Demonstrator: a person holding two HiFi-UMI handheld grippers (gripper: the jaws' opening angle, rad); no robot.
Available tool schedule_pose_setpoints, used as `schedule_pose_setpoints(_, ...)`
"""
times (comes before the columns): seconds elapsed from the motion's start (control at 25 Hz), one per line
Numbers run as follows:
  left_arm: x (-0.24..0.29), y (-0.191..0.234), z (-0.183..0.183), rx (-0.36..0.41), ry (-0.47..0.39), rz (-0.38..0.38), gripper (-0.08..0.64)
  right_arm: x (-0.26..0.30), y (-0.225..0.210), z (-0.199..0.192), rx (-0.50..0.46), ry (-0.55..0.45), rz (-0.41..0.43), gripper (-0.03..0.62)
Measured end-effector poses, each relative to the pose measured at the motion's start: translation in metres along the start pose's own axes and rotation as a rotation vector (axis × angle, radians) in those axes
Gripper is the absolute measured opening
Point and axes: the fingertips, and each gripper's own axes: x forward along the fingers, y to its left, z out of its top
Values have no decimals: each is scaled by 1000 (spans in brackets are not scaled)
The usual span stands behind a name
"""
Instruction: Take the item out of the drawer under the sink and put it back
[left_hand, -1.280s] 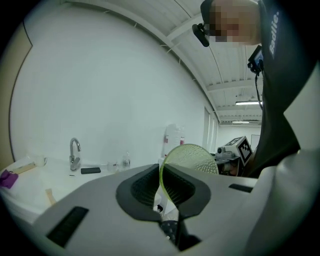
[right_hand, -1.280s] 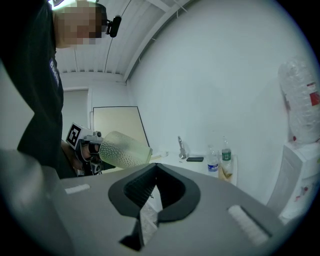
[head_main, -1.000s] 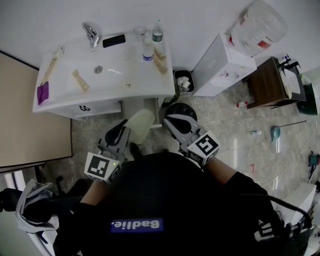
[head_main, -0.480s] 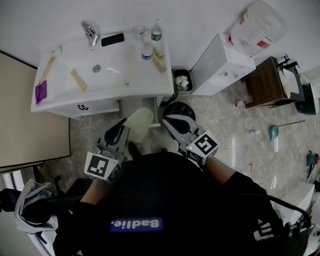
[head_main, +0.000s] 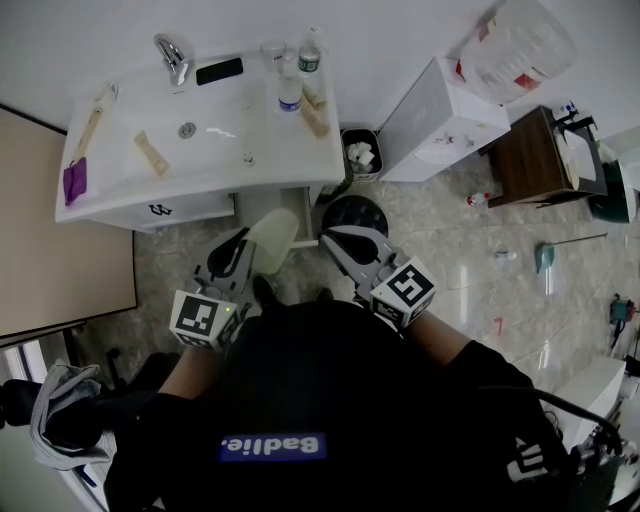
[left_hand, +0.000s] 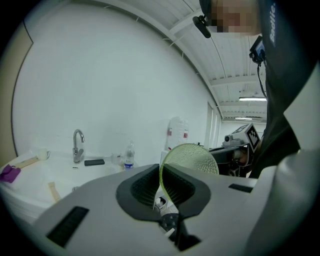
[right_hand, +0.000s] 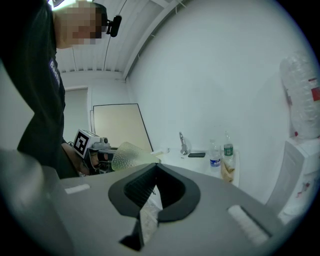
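A pale green, translucent, dimpled dish (head_main: 272, 240) is pinched by its edge in my left gripper (head_main: 243, 252), in front of the white sink cabinet (head_main: 300, 175). In the left gripper view the dish (left_hand: 192, 159) rises up and to the right from the shut jaws of the left gripper (left_hand: 161, 186). The cabinet's white drawer front (head_main: 190, 211) looks closed. My right gripper (head_main: 338, 240) hovers beside the dish, shut with nothing in it. The right gripper view shows the right gripper (right_hand: 154, 176) closed, and the dish (right_hand: 128, 155) and the left gripper's marker cube (right_hand: 85, 142) off to the left.
On the sink top lie a tap (head_main: 171, 57), a black phone (head_main: 219, 71), two bottles (head_main: 289, 94), wooden sticks and a purple item (head_main: 73, 180). A small bin (head_main: 360, 155), a black round stool (head_main: 356, 214), a white cabinet (head_main: 435, 120) and a brown table (head_main: 540, 160) stand to the right.
The sink has slid slightly up and left in the head view. Both grippers keep their pose, the left one still holding the green dish.
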Motion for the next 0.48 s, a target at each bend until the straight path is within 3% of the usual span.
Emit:
schedule_pose_setpoints(0.24,23,11,-21,0,55,-1,23,-1,-7,-9,24,8,-23,2)
schedule_pose_setpoints(0.48,60,33,-84,34,214,-12,23,-2,-13,-21,63,23,-54,2)
